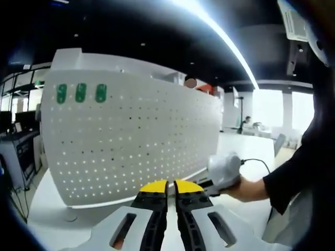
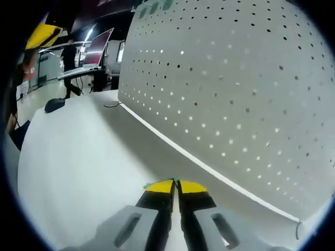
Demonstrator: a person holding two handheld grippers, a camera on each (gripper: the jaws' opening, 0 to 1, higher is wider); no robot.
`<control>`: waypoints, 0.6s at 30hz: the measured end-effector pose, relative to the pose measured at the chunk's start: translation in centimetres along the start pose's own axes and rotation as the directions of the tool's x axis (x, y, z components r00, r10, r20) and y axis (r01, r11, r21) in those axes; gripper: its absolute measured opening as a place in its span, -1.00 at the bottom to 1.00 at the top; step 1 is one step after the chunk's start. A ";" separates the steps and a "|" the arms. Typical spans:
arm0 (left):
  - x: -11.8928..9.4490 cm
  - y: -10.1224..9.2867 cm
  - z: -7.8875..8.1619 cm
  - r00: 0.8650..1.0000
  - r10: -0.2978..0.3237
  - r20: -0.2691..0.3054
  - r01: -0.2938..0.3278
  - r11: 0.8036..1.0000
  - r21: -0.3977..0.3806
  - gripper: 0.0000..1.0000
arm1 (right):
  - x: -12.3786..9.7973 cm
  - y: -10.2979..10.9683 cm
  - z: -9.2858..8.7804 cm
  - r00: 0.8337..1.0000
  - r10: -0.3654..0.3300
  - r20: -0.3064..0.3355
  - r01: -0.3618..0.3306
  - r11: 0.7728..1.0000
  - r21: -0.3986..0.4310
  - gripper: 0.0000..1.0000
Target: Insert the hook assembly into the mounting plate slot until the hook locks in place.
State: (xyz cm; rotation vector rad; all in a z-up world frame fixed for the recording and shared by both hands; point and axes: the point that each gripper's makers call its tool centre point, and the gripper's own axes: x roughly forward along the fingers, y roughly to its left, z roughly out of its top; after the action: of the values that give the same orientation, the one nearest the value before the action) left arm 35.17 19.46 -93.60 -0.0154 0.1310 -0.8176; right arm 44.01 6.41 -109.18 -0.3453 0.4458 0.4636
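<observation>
Hook assembly cannot be made out; pegboard (image 1: 131,141) stands upright on the white table (image 2: 68,172) carrying three green hooks (image 1: 80,93) top left, left gripper (image 1: 171,187) and right gripper (image 2: 176,185) both clenched, seemingly on nothing, insertion apparently not begun.

My left gripper view is glared by a ceiling light strip (image 1: 220,31) and backlit pegboard (image 1: 131,136) holes; edges bend, and soft shadow crosses the surface (image 2: 78,167).
</observation>
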 end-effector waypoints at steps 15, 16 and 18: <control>0.1 -0.8 0.1 1.000 -0.014 -0.010 0.014 0.997 0.080 -0.94 | -2.4 0.5 2.4 0.999 0.020 0.029 -0.021 1.000 0.023 -0.99; 0.2 -0.8 0.1 1.000 -0.015 -0.009 0.016 0.997 0.081 -0.94 | -2.6 0.5 2.7 0.999 0.020 0.033 -0.021 1.000 0.021 -0.99; 0.2 -0.9 0.2 1.000 -0.016 -0.006 0.017 0.996 0.087 -0.95 | -3.2 0.7 3.3 0.999 0.021 0.048 -0.022 1.000 0.021 -0.99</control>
State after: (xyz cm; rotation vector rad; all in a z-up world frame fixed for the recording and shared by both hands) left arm 34.67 18.73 -93.38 0.0679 0.0999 -0.8394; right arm 42.24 7.24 -104.97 -0.3081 0.4086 0.4869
